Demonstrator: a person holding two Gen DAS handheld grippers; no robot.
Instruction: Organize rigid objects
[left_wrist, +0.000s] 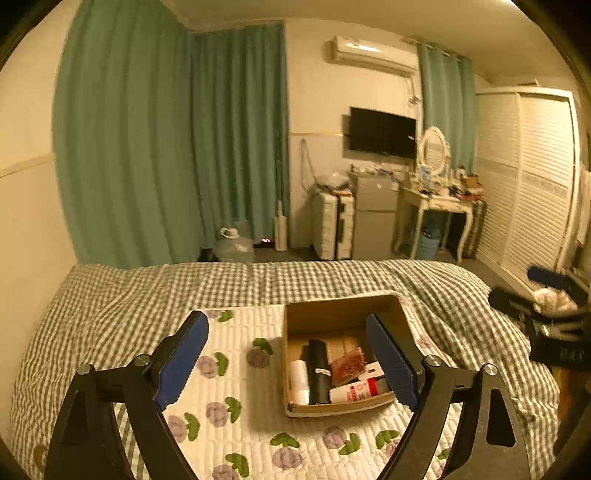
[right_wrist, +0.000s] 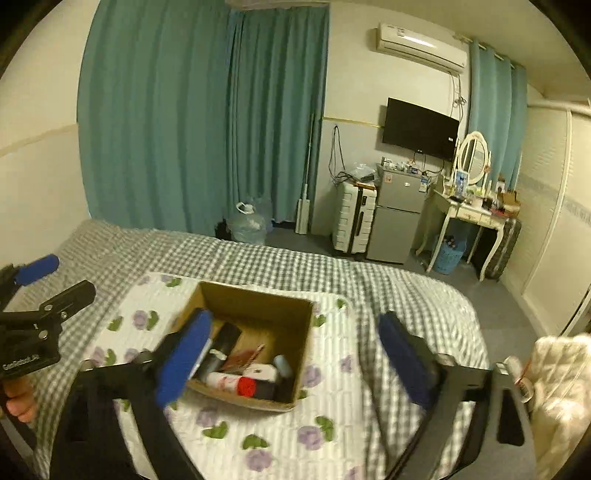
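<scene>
An open cardboard box (left_wrist: 343, 314) stands on a floral quilted mat (left_wrist: 236, 369) on the bed. Inside it lie a white bottle (left_wrist: 299, 380), a black cylinder (left_wrist: 318, 369), a brown-red packet (left_wrist: 347, 367) and a red-capped white bottle (left_wrist: 358, 391). My left gripper (left_wrist: 286, 319) hovers above and in front of the box, jaws wide open, nothing between them. In the right wrist view the same box (right_wrist: 258, 295) shows the red-capped bottle (right_wrist: 232, 382). My right gripper (right_wrist: 295, 315) also hangs open and empty over it. The left gripper (right_wrist: 37, 295) appears at that view's left edge.
A green-and-white checked bedspread (left_wrist: 147, 288) covers the bed around the mat. Beyond the bed's far edge are teal curtains (left_wrist: 147, 147), a white suitcase (left_wrist: 332, 229), a small fridge (left_wrist: 373, 218) and a dressing table (left_wrist: 439, 206). A white quilted cloth (right_wrist: 561, 369) lies at the right.
</scene>
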